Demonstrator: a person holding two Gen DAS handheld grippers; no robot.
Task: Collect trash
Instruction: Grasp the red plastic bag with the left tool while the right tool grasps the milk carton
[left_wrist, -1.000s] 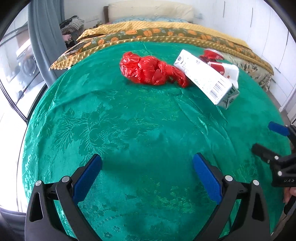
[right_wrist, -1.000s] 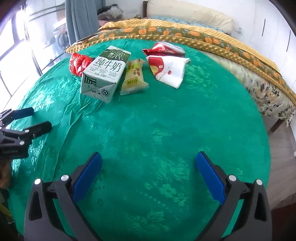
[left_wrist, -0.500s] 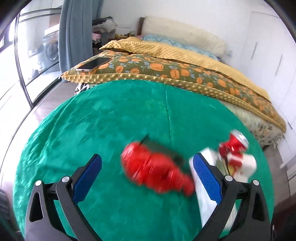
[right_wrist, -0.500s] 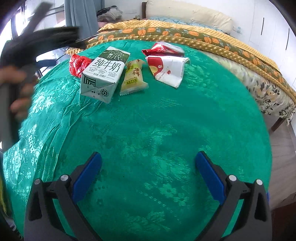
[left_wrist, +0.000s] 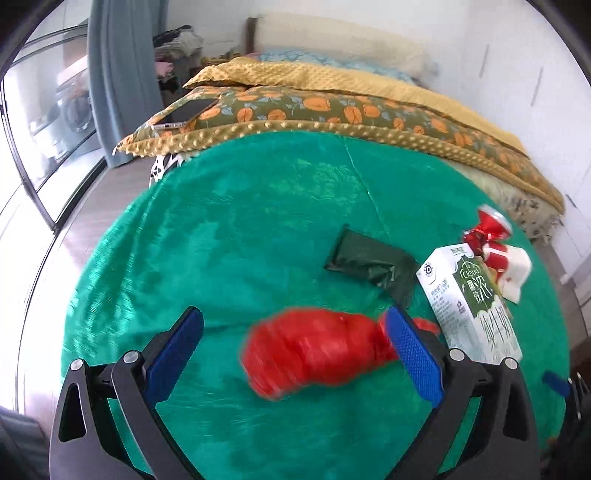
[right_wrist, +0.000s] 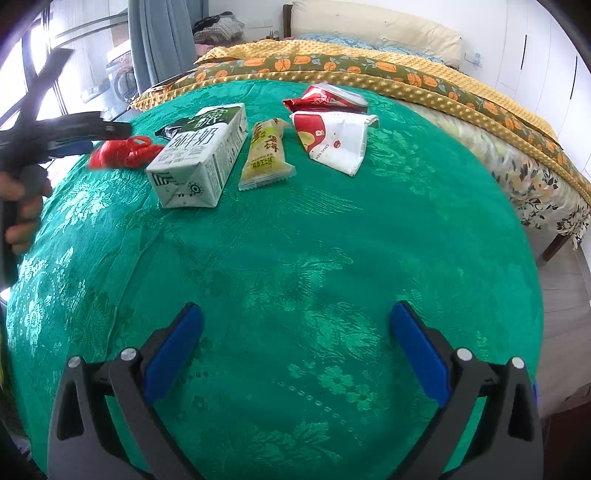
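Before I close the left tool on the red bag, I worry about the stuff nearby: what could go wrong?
The left tool is open, and the red bag sits off-centre near its right finger, so it may slip out. The milk carton lies close and could get knocked. The dark green wrapper behind the bag could be caught.

Red bag (left_wrist: 314, 354) motion-blurred; right end hidden behind gripper finger.

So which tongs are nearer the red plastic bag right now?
Left. The left tongs are open around the red plastic bag; the right tongs hang open over bare green tablecloth, far from it.
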